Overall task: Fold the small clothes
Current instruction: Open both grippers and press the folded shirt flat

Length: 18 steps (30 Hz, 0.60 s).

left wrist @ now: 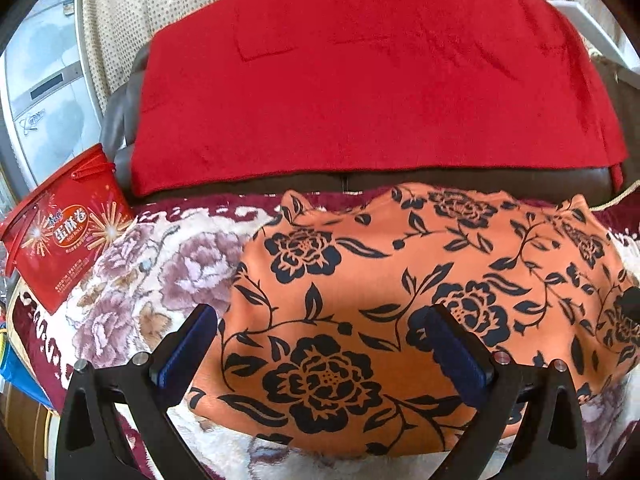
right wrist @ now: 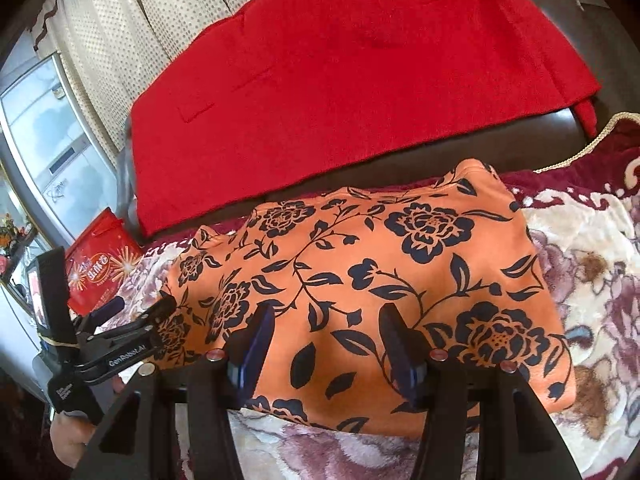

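The orange floral garment (left wrist: 400,312) lies folded flat on the flowered blanket (left wrist: 160,280), near its far edge. Both grippers hover low over its near edge, left gripper (left wrist: 320,344) and right gripper (right wrist: 326,344), jaws spread, holding nothing.

Bright, even daylight, soft shadows, sharp centre, strong fisheye bending and dark vignette at the edges.
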Each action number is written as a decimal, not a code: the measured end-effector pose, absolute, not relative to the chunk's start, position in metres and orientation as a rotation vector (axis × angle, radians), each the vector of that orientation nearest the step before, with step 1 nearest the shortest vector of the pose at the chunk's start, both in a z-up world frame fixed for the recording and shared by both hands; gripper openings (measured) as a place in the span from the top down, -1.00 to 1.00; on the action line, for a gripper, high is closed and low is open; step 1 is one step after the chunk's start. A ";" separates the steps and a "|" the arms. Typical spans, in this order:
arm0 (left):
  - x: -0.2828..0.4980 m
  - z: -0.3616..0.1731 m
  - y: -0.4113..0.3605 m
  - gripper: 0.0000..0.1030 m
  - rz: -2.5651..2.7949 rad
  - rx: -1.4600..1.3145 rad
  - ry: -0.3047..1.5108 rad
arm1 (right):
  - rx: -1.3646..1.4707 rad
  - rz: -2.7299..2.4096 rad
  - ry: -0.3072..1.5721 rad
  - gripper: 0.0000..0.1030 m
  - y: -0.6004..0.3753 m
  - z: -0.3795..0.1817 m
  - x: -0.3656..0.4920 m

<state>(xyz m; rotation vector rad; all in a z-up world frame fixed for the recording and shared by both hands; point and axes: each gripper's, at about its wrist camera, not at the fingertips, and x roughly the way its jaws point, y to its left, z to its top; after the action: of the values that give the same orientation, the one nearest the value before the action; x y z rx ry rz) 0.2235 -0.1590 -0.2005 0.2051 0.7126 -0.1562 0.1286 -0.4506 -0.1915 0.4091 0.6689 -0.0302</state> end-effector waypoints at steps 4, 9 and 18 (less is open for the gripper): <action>0.218 -0.194 -0.159 -1.00 -0.150 0.206 0.682 | 0.402 -0.035 0.650 -0.13 -0.453 -0.187 0.122; 0.218 -0.193 -0.160 -1.00 -0.158 0.200 0.676 | 0.407 -0.038 0.652 -0.13 -0.455 -0.188 0.121; 0.218 -0.194 -0.162 -1.00 -0.188 0.187 0.683 | 0.402 -0.021 0.659 -0.13 -0.449 -0.190 0.127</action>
<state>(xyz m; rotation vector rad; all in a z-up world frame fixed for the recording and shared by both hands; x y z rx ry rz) 0.2175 -0.1623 -0.1942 0.1869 0.6829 -0.1876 0.1265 -0.4495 -0.1900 0.4023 0.6586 -0.0205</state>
